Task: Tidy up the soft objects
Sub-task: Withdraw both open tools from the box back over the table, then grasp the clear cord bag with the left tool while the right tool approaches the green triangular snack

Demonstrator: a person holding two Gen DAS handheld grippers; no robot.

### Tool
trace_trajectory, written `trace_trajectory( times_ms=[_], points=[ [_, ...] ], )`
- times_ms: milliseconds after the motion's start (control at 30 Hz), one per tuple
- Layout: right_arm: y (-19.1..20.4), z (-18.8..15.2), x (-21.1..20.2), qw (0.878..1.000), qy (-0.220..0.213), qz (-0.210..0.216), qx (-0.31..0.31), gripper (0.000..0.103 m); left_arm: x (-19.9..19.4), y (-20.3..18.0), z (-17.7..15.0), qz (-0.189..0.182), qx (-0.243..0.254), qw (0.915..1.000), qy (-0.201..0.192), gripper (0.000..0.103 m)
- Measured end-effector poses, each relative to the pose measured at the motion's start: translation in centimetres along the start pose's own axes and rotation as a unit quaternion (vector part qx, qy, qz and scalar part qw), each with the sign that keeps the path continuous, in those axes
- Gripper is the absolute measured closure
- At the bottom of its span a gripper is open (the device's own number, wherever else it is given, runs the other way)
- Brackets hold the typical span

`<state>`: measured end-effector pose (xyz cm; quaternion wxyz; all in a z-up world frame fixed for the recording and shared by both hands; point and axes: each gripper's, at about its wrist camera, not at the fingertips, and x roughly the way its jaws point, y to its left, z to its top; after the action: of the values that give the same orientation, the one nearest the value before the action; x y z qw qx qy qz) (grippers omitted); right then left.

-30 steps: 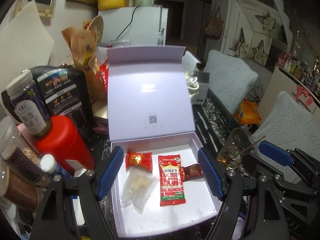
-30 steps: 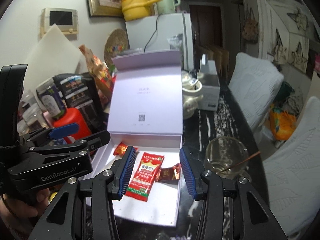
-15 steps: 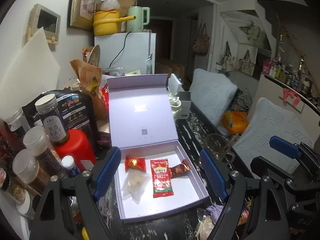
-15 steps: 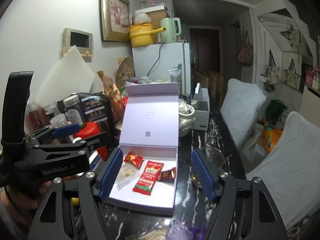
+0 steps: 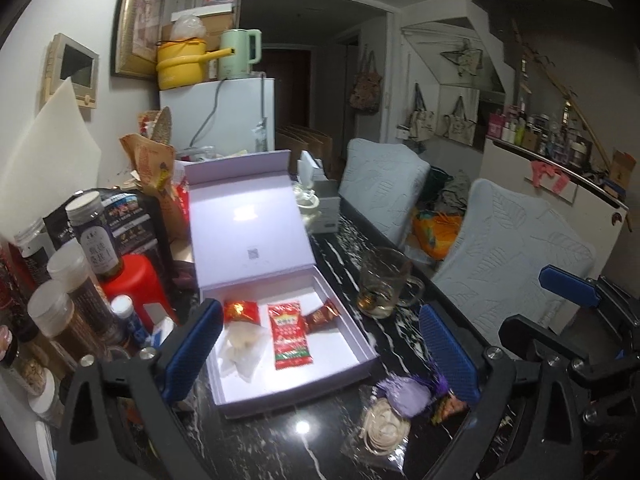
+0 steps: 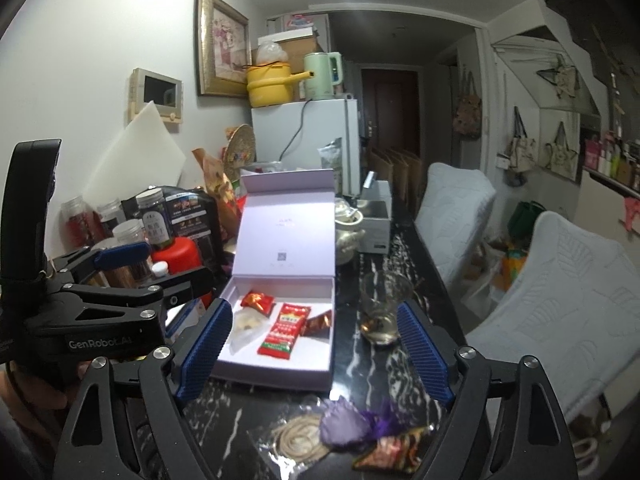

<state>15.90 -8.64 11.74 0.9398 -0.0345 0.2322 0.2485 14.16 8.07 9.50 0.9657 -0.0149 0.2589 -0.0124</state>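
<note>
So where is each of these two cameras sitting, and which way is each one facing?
Left wrist: on the left gripper, facing slightly down over the open white box; its empty jaws are opening, right gripper at right edge.
Right wrist: on the right gripper, facing the same way from further right; its empty jaws are opening, left gripper and a hand at left.
Shared: box, glass mug, purple pouch.

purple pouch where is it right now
In the right wrist view the purple pouch lies low on the dark table, outside the open box, beside a coiled cord packet.
</note>
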Motion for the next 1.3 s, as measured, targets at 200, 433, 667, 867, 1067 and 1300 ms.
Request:
trace_trajectory(
  times_ms=[200, 433, 667, 867, 1067, 1300],
  points=[
    [-0.3, -2.3, -1.9, 1.000, 0.003, -0.014, 0.011, 0.015, -0.5, -1.6, -2.0, -0.040, 0.006, 0.9991, 0.014, 0.003],
    [-1.2, -5.0, -3.4, 0.999, 0.012, -0.028, 0.033, 0.015, -0.7, -3.5, -4.3, -0.081, 0.026, 0.9962, 0.021, 0.003],
    [-2.4, -7.9, -4.5, 0.997, 0.016, -0.048, 0.059, 0.015, 0.1, -4.7, -6.3, -0.105, 0.035, 0.9932, 0.035, 0.003],
    [-3.5, -10.8, -4.2, 0.995, 0.033, -0.058, 0.076, 0.015, 1.4, -5.6, -8.4, -0.119, 0.046, 0.9905, 0.052, 0.003],
    [-5.2, -13.6, -3.2, 0.992, 0.055, -0.056, 0.100, 0.015, 3.8, -5.7, -10.6, -0.148, 0.025, 0.9841, 0.095, 0.003],
    [-7.0, -15.8, -1.9, 0.989, 0.075, -0.061, 0.116, 0.015, 6.6, -5.9, -12.3, -0.148, 0.023, 0.9807, 0.125, 0.003]
  ],
)
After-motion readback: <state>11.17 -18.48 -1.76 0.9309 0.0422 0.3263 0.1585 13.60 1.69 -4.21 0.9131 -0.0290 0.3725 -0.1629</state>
